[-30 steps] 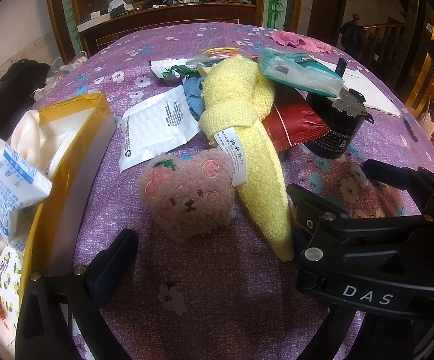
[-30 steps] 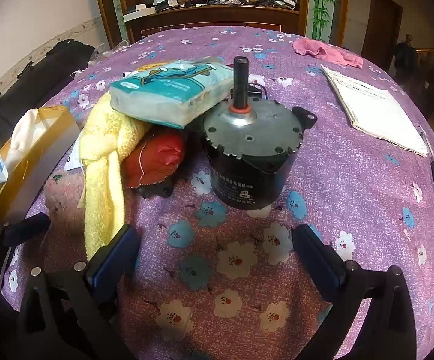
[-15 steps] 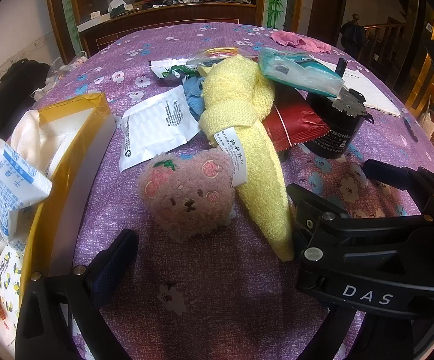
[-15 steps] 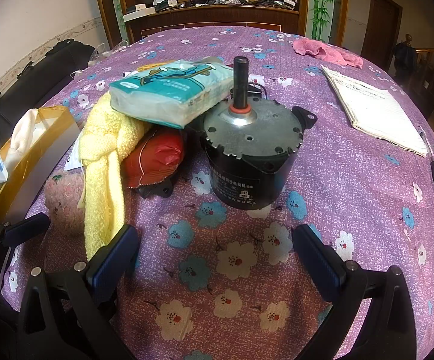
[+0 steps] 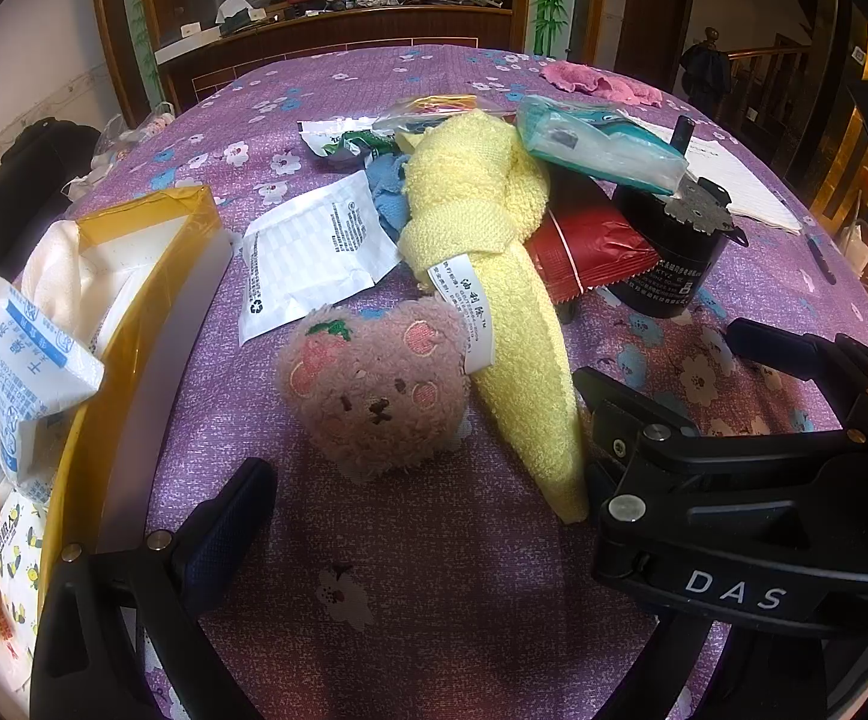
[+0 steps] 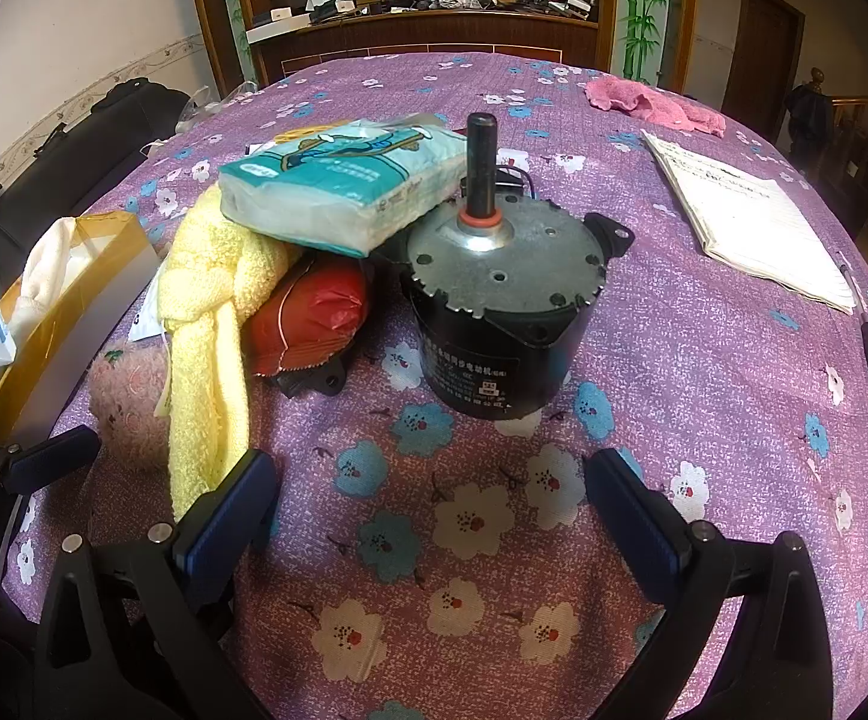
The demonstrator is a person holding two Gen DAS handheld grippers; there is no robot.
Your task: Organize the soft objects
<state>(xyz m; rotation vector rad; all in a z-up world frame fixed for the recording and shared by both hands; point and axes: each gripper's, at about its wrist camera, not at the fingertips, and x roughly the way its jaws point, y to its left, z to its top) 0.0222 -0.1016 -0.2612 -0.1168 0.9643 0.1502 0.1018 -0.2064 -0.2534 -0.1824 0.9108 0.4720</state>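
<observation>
Pink and plush, the bear lies on the desk just ahead of the left gripper, its jaws spread and empty (the right gripper likewise), touching the yellow towel, whose label could snag in a careless pinch.

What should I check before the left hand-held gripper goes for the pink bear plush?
1. Left hand-held gripper open and empty: ok.
2. Pink bear plush ahead of it, nothing on top: ok.
3. Plush free of the yellow towel: not ok, the towel's white tag overlaps its edge.
4. Yellow box has room: cannot tell, packets already lie inside.
5. Right hand-held gripper clear of the plush: ok, it faces the black motor.
</observation>
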